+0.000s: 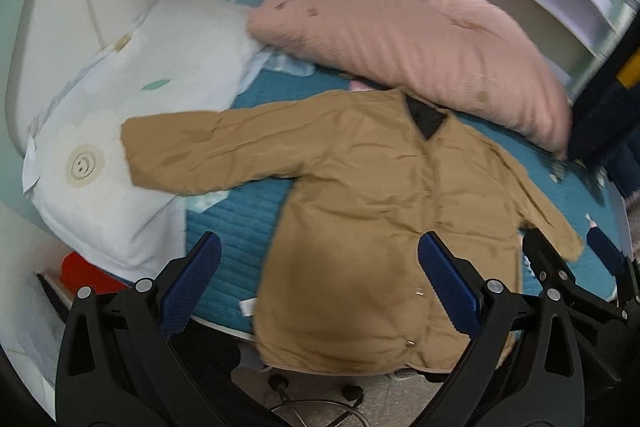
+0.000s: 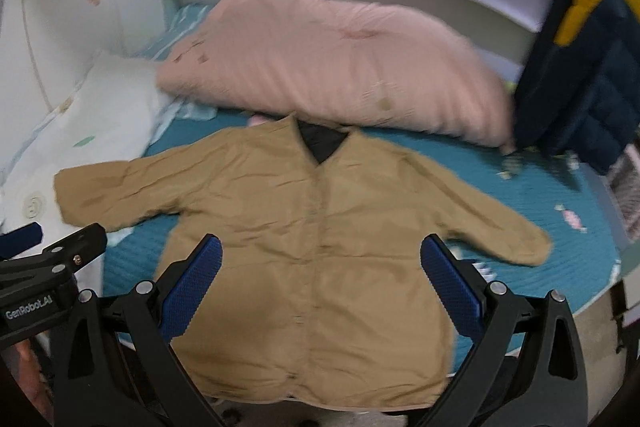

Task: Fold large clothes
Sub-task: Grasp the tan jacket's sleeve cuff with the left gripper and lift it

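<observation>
**Tan jacket spread flat on the bed, both grippers held wide above its hem**

The only readable writing is "GenRobot.AI" in white on the black body of the left gripper point(image 2: 64, 251), seen at the left edge of the right wrist view. A smiley face is printed on the white pillow point(image 1: 132, 99); no wording goes with it.

The tan jacket point(image 1: 360, 211) lies face up on the teal quilted bed cover point(image 1: 240, 227), front closed, both sleeves out to the sides, its hem hanging over the near bed edge. Its black lining shows at the neck. Behind the collar lies a pink pillow point(image 1: 400, 27); the jacket's left-hand sleeve rests on the white pillow.

The left gripper point(image 1: 320, 279) holds its blue-padded fingers spread apart, gripping nothing. The right gripper point(image 2: 322, 279) is likewise spread and empty.

Only the left wrist view shows a chair base point(image 1: 312, 399) on the floor below the hem and something red point(image 1: 88, 275) beside the white pillow. The right wrist view shows far more of the navy and yellow padded garment point(image 2: 592, 67) hanging beyond the jacket's right-hand sleeve.
</observation>
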The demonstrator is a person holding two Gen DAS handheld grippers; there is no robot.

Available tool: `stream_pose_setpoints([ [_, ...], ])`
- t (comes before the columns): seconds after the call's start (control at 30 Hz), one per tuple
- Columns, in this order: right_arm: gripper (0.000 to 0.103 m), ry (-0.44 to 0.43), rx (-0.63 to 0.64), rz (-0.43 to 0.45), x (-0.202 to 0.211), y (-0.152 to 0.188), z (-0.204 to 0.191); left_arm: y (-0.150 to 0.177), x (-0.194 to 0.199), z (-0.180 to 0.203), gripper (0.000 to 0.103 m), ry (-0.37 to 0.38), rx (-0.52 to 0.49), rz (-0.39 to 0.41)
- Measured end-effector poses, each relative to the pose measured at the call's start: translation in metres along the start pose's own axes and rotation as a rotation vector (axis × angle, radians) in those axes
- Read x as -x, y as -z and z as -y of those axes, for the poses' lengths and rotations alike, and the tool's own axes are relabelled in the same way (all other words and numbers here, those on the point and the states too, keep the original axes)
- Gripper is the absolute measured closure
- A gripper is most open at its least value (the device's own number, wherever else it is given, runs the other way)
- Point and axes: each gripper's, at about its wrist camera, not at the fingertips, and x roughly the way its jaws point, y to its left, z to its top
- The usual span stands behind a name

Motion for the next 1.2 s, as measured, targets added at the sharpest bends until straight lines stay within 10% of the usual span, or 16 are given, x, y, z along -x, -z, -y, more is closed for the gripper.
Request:
stream_pose_setpoints([
  [0.37,0.007,-0.218,0.072,-0.177,-0.101,-0.038,-0.101,-0.03,-0.052,-0.122,0.005,-0.055,0.204,-0.008],
  [0.63,0.062,-0.32,0.019,-0.33,-0.188,-0.071,-0.134,-0.045,-0.084,-0.235,0.005,0.083,0.626,0.067],
  [0.9,0.098,-0.306,0.02,-0.416,-0.258,-0.086,-0.154,-0.075,-0.124,-0.265,0.005,-0.111,0.443,-0.026],
  [1.2,0.103,-0.312,-0.057,-0.641,-0.356,-0.062,-0.169,-0.088,-0.16,-0.29,0.005,-0.217,0.362,-0.094],
])
